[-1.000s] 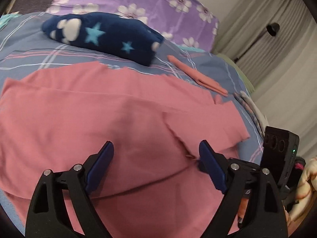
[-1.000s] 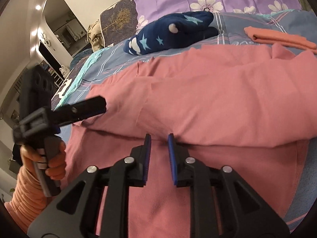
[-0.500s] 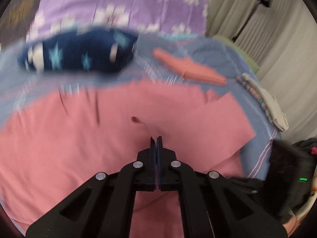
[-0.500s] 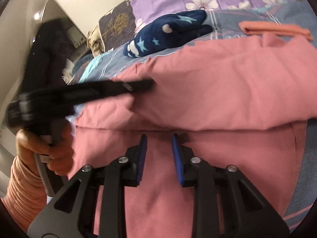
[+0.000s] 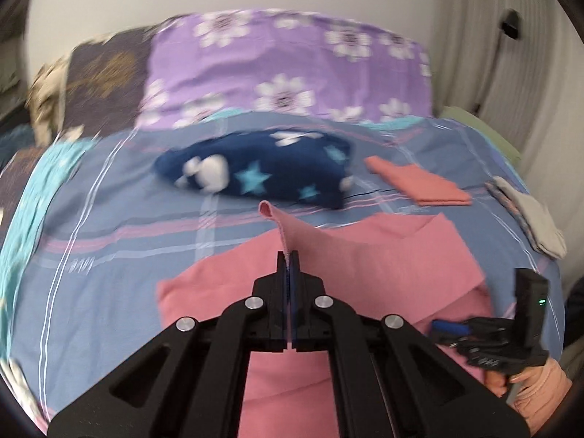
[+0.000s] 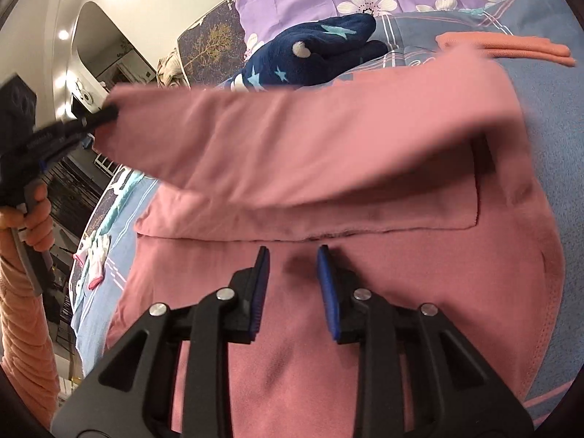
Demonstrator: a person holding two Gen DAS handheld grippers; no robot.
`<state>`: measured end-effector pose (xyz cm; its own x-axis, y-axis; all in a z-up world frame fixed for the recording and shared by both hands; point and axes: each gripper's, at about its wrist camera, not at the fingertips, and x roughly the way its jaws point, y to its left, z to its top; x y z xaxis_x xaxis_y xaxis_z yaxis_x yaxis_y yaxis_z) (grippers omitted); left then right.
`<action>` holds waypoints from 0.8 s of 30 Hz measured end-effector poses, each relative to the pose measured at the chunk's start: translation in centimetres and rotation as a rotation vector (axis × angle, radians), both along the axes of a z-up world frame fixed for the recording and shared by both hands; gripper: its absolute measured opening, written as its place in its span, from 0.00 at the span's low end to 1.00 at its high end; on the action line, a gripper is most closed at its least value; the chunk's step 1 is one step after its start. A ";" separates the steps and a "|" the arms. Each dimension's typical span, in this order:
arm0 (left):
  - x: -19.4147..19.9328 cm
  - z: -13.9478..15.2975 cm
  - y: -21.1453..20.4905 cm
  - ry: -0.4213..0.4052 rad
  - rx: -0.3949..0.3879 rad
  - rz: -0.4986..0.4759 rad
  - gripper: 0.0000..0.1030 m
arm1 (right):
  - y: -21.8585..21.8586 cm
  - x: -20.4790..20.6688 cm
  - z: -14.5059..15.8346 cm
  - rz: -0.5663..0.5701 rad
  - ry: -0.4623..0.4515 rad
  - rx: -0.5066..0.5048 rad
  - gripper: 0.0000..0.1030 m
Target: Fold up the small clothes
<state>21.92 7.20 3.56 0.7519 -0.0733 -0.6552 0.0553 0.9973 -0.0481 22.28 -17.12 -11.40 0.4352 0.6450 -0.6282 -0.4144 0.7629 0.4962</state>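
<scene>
A pink garment (image 5: 368, 266) lies spread on the bed. My left gripper (image 5: 289, 255) is shut on a pinch of its fabric, and a small fold pokes up above the fingertips. In the right wrist view the left gripper (image 6: 109, 112) holds that side of the pink garment (image 6: 292, 146) lifted off the bed as a wide flap. My right gripper (image 6: 292, 257) hovers low over the lower part of the garment; its jaws are opening and nothing sits between the blue pads (image 6: 260, 292).
A navy star-print fleece (image 5: 262, 173) lies behind the garment on the blue plaid bedsheet (image 5: 109, 241). A folded salmon cloth (image 5: 419, 182) sits to its right, a grey folded item (image 5: 529, 219) at the bed's right edge. Purple flowered pillows (image 5: 284, 69) stand at the head.
My left gripper went from wide open to shut on the pink fabric and has risen, pulling a flap up. The right gripper's jaws have widened a little; it stayed in place.
</scene>
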 end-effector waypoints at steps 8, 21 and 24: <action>0.0 -6.7 4.6 0.145 0.011 0.084 0.00 | 0.3 -0.3 0.0 0.000 -0.026 -0.052 0.30; -1.2 -9.2 2.5 0.074 0.184 0.061 0.29 | -3.1 -0.4 6.6 -0.161 -0.285 -0.328 0.19; -0.3 -12.0 2.1 0.111 0.223 0.082 0.32 | -4.1 2.0 2.9 -0.201 -0.162 -0.449 0.17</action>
